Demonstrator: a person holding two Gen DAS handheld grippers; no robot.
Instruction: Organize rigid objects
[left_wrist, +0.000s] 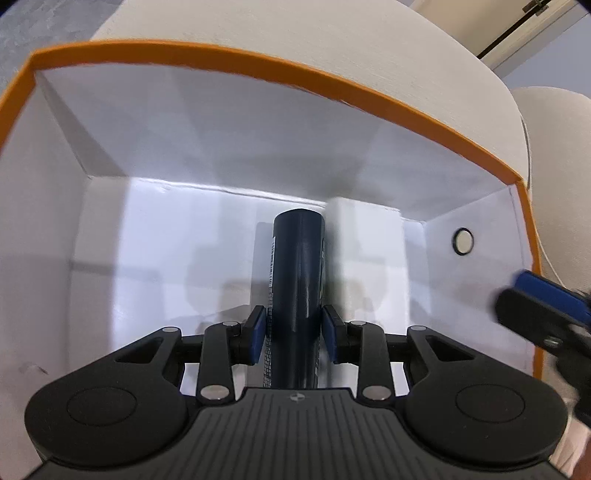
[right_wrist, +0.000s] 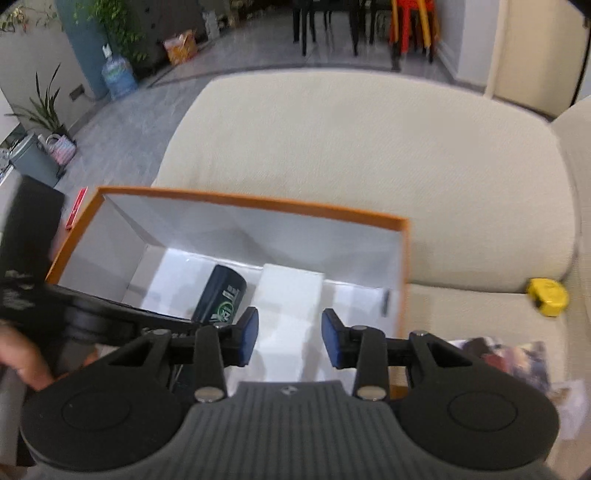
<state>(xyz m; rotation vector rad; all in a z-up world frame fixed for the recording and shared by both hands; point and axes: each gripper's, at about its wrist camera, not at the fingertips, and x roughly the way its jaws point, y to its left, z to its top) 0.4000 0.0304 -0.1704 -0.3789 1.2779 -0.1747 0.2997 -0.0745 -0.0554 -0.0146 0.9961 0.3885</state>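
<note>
Jaws of the left gripper (left_wrist: 294, 332) sit close against the dark can (left_wrist: 298, 280), one blue pad on each side of its body, so the can is held between them. It points lengthwise away from the camera, down inside the orange-rimmed box (left_wrist: 229, 55), just left of a white block (left_wrist: 364, 240) that rests on the box floor. In the right wrist view the can (right_wrist: 221, 295) shows green lettering on its side and lies beside the same white block (right_wrist: 291, 291), both inside the box (right_wrist: 258, 201).

On the right gripper (right_wrist: 290, 338), the jaws stand apart with nothing between the blue pads; it hangs over the near edge of the box, above the white block. It also shows at the right edge of the left wrist view (left_wrist: 546, 306), blurred, near the box's right wall.

The box rests on a cream sofa cushion (right_wrist: 369, 147). A yellow tape measure (right_wrist: 548, 297) lies on the cushion to the right of the box, well apart from it, and some printed packets (right_wrist: 513, 358) lie nearer the camera, too blurred to read.
</note>
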